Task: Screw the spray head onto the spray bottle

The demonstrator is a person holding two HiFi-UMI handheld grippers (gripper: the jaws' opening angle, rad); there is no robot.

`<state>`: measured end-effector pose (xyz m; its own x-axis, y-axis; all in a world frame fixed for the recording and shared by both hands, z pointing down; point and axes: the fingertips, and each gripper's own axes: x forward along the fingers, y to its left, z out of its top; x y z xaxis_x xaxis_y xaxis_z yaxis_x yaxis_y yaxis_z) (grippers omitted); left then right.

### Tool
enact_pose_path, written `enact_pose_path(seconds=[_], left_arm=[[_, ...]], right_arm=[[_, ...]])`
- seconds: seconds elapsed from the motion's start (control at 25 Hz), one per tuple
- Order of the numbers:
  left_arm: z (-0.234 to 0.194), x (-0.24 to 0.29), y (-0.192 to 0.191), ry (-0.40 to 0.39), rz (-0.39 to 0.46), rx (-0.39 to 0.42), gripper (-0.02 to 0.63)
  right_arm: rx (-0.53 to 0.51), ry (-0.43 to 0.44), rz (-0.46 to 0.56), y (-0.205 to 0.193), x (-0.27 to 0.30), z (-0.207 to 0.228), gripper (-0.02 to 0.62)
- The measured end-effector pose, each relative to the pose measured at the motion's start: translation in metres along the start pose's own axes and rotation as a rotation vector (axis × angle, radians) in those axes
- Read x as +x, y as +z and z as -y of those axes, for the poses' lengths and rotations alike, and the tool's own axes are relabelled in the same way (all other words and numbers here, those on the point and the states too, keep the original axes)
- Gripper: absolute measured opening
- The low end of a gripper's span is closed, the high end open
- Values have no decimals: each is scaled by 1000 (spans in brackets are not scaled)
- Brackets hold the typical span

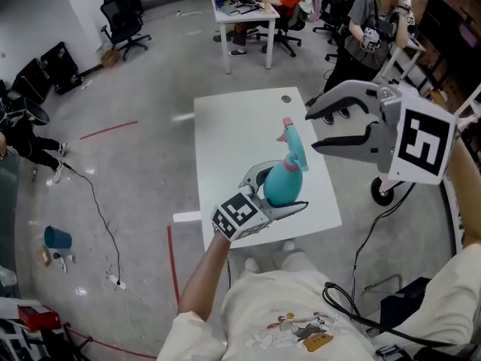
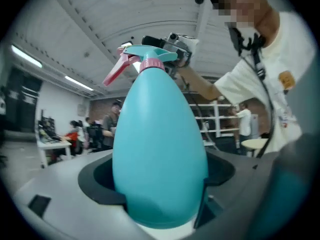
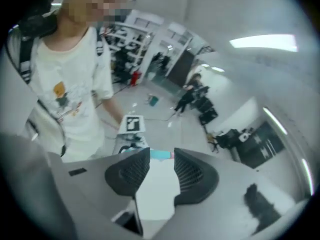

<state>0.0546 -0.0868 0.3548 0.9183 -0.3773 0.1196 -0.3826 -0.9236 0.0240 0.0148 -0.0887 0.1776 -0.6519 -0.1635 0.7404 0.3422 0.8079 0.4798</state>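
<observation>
The teal spray bottle [image 1: 282, 186] is held tilted above the white table [image 1: 225, 134], with my left gripper [image 1: 285, 188] shut around its belly. A teal spray head [image 1: 293, 145] with a pink trigger sits on the bottle's neck. In the left gripper view the bottle [image 2: 157, 154] fills the jaws of the left gripper [image 2: 157, 184], and the spray head [image 2: 145, 61] is at its top. My right gripper [image 1: 312, 130] hangs to the right of the head, higher up, open and empty. Between the pads of the right gripper [image 3: 161, 171] only the table and a sliver of spray head [image 3: 160, 155] show.
The table's near edge is close to the person's body. A blue bucket [image 1: 56, 238] and a cable [image 1: 98, 209] lie on the floor to the left. Office chairs [image 1: 124, 21], a desk [image 1: 244, 13] and seated people stand at the back. A wheeled stand [image 1: 383, 190] is at the right.
</observation>
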Motion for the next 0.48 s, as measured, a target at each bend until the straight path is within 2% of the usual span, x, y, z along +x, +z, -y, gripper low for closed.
enact_pose_path(seconds=[0.08, 0.16, 0.2, 0.28, 0.36, 0.48], left_arm=[[-31, -3, 6, 225, -21, 38, 446], [-48, -9, 11, 349, -19, 57, 446], [-52, -11, 14, 377, -6, 52, 446], [-56, -16, 17, 414, 17, 29, 446], [-62, -22, 15, 457, 20, 18, 446], [-67, -26, 11, 511, 37, 5, 446]], right_arm=[[195, -205, 132, -2, -6, 27, 147], [378, -338, 281, -5, -7, 41, 148], [450, -371, 349, -4, -4, 42, 149], [553, -373, 440, -5, 10, 32, 152], [628, -358, 492, -5, 26, 21, 179], [722, -391, 540, -11, 42, 16, 202]])
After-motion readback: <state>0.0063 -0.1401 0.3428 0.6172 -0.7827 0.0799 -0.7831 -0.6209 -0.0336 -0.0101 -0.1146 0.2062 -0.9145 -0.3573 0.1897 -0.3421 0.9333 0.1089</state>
